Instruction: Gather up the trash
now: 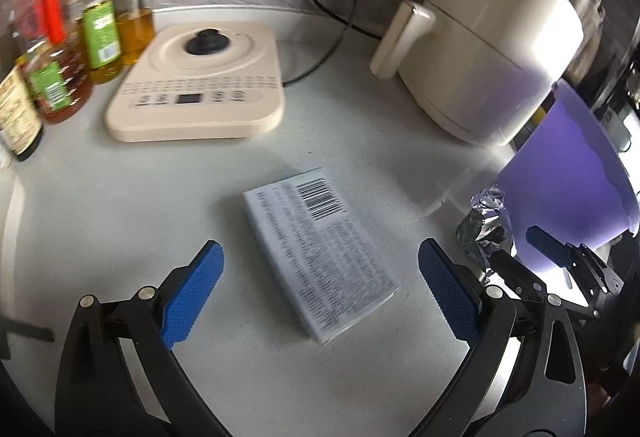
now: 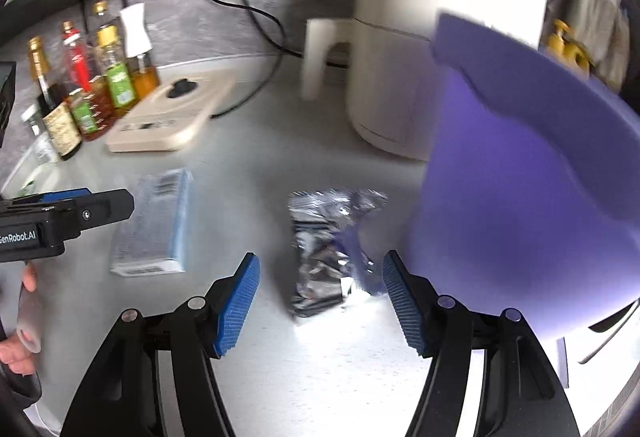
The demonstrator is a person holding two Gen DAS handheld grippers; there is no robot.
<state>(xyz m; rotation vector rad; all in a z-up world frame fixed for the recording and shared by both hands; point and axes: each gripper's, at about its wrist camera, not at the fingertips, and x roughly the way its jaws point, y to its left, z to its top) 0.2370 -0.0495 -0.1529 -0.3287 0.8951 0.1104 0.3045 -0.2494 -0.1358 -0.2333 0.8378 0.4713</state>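
Both tongs (image 1: 320, 301) (image 2: 320, 305) agape, low over counter (image 1: 120, 217).

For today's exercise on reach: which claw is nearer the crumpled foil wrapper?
Right. The right claw is open with the foil wrapper just ahead between its fingers; the left claw faces the flat box beside it.
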